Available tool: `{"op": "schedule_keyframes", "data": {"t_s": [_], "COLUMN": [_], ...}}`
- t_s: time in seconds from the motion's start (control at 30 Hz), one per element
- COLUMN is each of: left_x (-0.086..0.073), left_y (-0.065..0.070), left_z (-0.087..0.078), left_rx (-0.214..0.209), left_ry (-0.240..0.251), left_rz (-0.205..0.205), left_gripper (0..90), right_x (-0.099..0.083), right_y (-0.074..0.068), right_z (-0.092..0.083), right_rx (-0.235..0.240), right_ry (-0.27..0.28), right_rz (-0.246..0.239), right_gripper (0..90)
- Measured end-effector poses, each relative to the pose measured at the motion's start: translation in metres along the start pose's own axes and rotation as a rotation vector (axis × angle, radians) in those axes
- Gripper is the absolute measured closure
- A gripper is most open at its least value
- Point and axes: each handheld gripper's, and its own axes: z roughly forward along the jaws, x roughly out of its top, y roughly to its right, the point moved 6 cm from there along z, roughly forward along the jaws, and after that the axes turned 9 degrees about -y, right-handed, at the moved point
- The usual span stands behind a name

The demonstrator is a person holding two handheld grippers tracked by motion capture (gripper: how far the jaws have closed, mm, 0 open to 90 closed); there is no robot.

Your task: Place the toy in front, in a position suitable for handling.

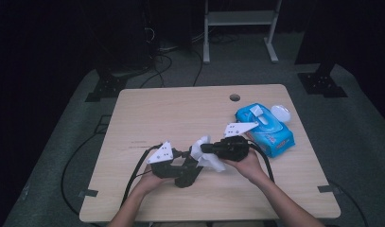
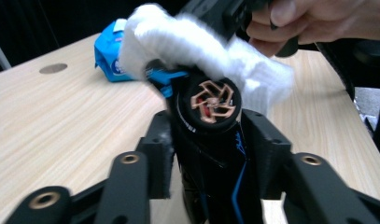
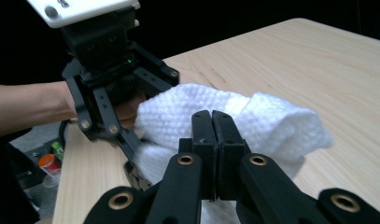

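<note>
High view gives me the blue wet-wipe pack (image 1: 266, 130) on the wooden counter (image 1: 180, 113); left gripper view adds a black cylindrical object with a copper-coloured end (image 2: 212, 103), clamped in my left hand-held gripper (image 2: 208, 154); my right hand-held gripper (image 3: 211, 140) pinches the white textured cloth (image 3: 271, 121) draped against that object.

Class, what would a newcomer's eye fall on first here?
The fluffy white wipe bunched at the table's middle, pinched in the right claw and pressed against a black cylindrical object clamped in the left claw. Next, the bright blue plastic wipes pack on the light wooden table, far right.
</note>
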Motion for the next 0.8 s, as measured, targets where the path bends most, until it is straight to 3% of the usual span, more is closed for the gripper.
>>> {"op": "schedule_keyframes", "data": {"t_s": [0.03,0.13,0.2,0.27,0.33,0.43,0.53,0.63,0.8], "left_x": [0.001,0.002,0.001,-0.004,-0.003,-0.002,-0.002,-0.002,-0.001], "left_y": [-0.003,-0.004,-0.004,-0.006,-0.01,-0.017,-0.021,-0.022,-0.024], "left_z": [0.003,0.011,0.016,0.029,0.033,0.041,0.045,0.044,0.034], "left_rx": [0.052,0.097,0.096,0.101,0.14,0.161,0.152,0.132,0.093], "left_ry": [-0.039,-0.113,-0.141,-0.22,-0.285,-0.356,-0.4,-0.403,-0.353], "left_rz": [0.024,0.09,0.102,0.134,0.184,0.196,0.181,0.159,0.074], "left_gripper": [58.0,60.8,60.8,60.8,60.8,60.7,60.5,59.9,55.4], "right_x": [0.0,-0.001,-0.003,-0.006,-0.01,-0.016,-0.019,-0.022,-0.024], "right_y": [0.0,0.004,0.008,0.012,0.016,0.02,0.023,0.025,0.026], "right_z": [0.0,-0.001,-0.002,-0.001,0.0,0.003,0.003,0.002,0.003], "right_rx": [-0.002,-0.019,-0.031,-0.04,-0.047,-0.055,-0.065,-0.069,-0.07], "right_ry": [0.002,-0.001,-0.006,-0.008,-0.014,-0.027,-0.025,-0.026,-0.032], "right_rz": [0.004,0.01,0.022,0.037,0.051,0.066,0.082,0.086,0.098], "right_gripper": [88.5,88.5,88.5,88.5,88.5,88.5,88.5,88.5,88.5]}}
